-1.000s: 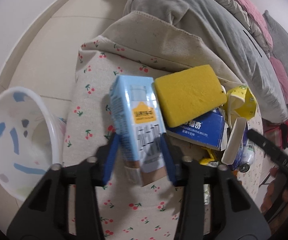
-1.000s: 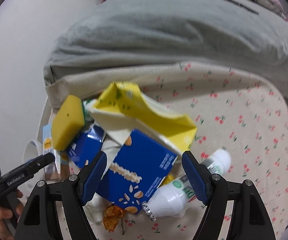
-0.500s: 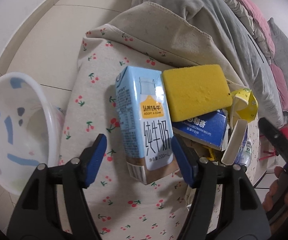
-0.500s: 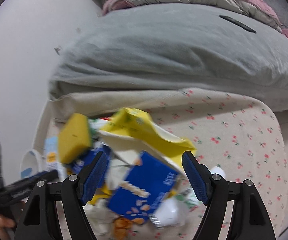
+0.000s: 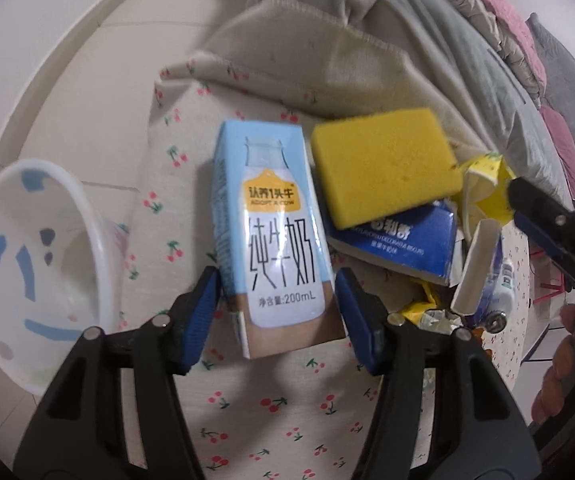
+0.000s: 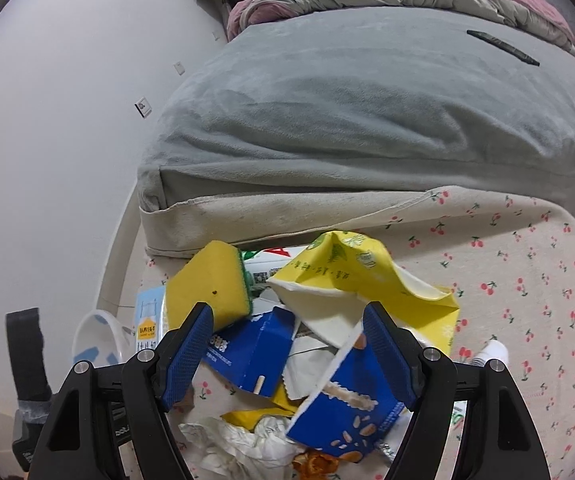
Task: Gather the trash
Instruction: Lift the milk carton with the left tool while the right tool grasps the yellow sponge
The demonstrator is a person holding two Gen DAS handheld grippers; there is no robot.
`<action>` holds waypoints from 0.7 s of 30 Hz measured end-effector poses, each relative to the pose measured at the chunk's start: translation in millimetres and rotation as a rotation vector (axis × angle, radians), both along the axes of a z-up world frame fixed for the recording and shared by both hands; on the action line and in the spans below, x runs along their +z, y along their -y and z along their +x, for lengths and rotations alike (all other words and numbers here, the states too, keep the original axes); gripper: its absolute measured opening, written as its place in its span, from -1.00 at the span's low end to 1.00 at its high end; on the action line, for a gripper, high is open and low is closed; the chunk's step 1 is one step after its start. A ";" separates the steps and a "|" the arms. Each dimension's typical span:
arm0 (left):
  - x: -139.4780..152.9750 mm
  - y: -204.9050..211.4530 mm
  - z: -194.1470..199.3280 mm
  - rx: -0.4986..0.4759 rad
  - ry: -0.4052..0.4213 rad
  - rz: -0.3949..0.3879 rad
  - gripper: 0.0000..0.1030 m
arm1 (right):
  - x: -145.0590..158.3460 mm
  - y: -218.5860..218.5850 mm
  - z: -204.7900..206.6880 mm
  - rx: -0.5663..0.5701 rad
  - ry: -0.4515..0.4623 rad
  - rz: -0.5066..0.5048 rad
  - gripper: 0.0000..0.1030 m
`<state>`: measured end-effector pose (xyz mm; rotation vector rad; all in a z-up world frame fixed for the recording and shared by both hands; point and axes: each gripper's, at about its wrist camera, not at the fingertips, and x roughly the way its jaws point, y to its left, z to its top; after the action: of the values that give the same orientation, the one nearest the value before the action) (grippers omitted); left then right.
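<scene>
A light blue milk carton lies on the cherry-print cloth. My left gripper is open, its blue pads on either side of the carton's lower end with small gaps. A yellow sponge rests on a dark blue box to the right. In the right wrist view my right gripper is open above the trash pile: yellow sponge, blue box, torn yellow carton, blue cereal-print box, crumpled paper.
A clear plastic bin with blue marks stands at the cloth's left edge; it also shows in the right wrist view. A grey-covered bed borders the far side. A white bottle lies at the right.
My left gripper opened off the milk carton, then came back closer around its lower end. My right gripper rose and pulled back, open throughout.
</scene>
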<state>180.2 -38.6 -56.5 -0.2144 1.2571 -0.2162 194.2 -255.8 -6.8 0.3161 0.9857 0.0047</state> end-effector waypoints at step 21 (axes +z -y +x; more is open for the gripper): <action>27.6 -49.2 -20.0 0.039 0.099 0.016 0.17 | -30.7 -42.1 35.0 0.088 -0.003 0.077 0.27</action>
<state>160.2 10.6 -28.9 -0.2116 1.1547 -0.1808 229.2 -213.7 -37.6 0.3432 1.0031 0.1221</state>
